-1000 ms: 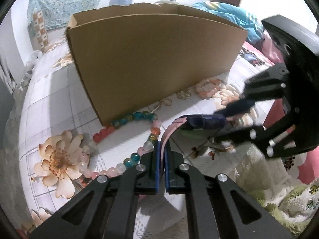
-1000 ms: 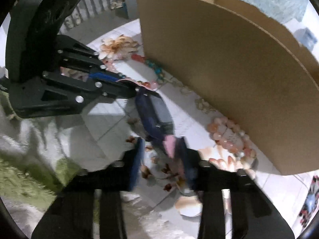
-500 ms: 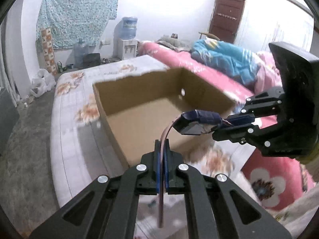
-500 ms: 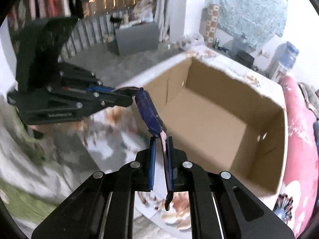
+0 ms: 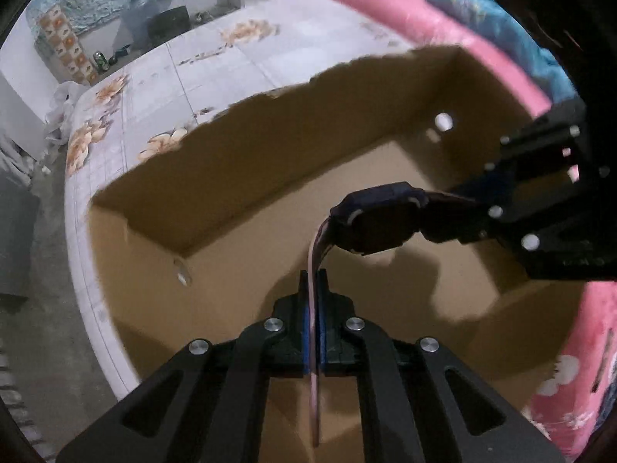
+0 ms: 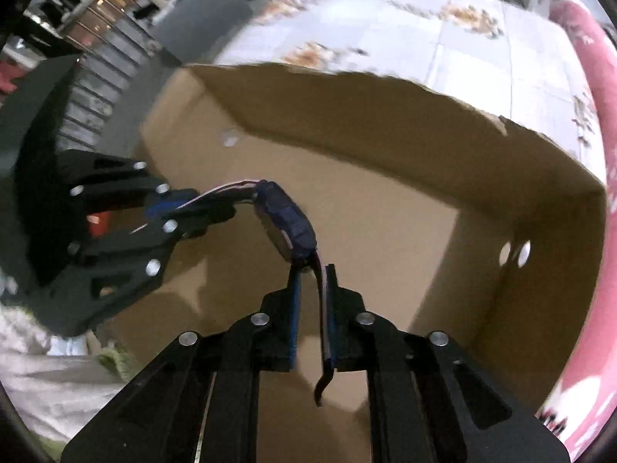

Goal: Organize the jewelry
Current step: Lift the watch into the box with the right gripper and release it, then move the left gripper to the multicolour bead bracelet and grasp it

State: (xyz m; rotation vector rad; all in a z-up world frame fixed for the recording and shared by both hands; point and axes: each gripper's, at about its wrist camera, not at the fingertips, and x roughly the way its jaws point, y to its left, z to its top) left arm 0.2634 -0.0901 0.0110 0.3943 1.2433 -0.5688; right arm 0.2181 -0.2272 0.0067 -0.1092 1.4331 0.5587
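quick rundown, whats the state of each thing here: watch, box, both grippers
watch: in the air above the box's open top, slung between both grippers, one strap end in each
cardboard box: open at the top, nothing seen on the visible floor
left gripper: shut on the pink strap
right gripper: jaws just opened a little, a gap shows, strap lies against one finger

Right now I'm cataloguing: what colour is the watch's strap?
Pink strap on a dark blue watch, clearest in the left wrist view.
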